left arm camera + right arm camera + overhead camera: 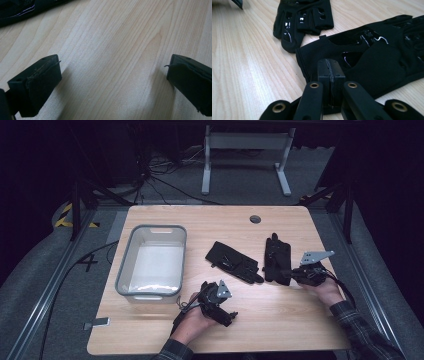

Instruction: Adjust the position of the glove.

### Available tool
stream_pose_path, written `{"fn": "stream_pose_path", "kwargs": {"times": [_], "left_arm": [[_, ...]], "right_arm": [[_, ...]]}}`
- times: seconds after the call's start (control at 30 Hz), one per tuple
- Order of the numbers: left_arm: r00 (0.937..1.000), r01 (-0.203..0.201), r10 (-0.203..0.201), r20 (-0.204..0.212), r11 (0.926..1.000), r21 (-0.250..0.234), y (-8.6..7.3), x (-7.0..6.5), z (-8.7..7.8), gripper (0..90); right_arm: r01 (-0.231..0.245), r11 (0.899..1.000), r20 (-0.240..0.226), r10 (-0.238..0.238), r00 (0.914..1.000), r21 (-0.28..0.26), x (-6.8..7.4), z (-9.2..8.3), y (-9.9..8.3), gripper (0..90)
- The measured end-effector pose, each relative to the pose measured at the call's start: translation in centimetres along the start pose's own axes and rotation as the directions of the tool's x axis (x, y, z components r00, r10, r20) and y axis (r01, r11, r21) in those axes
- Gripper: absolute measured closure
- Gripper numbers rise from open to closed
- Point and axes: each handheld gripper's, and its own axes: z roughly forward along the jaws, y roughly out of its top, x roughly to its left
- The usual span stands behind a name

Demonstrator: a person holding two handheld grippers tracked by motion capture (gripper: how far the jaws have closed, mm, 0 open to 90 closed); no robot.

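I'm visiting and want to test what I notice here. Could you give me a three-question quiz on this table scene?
1. True or false: the left gripper has its jaws wide apart over bare wood.
2. What does the right gripper pinch? A) the grey bin B) the cuff of a black glove C) a cable
3. Fill in: ___ black gloves lie on the table.

Key: 1 true; 2 B; 3 two.

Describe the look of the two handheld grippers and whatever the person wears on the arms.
The left gripper and the right gripper are black, each topped by a grey three-cornered plate with small holes. The fingers are blocky black pads; brass-coloured rivets mark the right gripper's linkage. A black cable trails from each. Both sleeves are dark plaid.
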Motion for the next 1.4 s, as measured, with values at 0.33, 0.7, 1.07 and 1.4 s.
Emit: {"fn": "stream_pose_path", "kwargs": {"times": [0.33,0.7,1.07,1.4], "left_arm": [[1.0,0.0,0.0,0.0,1.0,0.0,0.0,0.0,0.0,0.0],[1.0,0.0,0.0,0.0,1.0,0.0,0.0,0.0,0.0,0.0],[1.0,0.001,-0.001,0.0,1.0,0.0,0.0,0.0,0.0,0.0],[1.0,0.001,-0.001,-0.003,1.0,0.0,0.0,0.0,0.0,0.0]], "right_arm": [[0.013,0.999,-0.018,-0.012,0.9998,0.036,0.0,1.3,-0.3,89.7],[0.02,0.998,-0.038,-0.017,0.9991,0.067,0.4,1.2,-0.6,89.8],[0.007,0.998,-0.068,-0.003,0.9977,0.07,1.1,0.5,-1.2,89.9],[0.025,0.996,-0.103,-0.017,0.9946,0.083,2.7,-0.1,-1.7,89.9]]}}
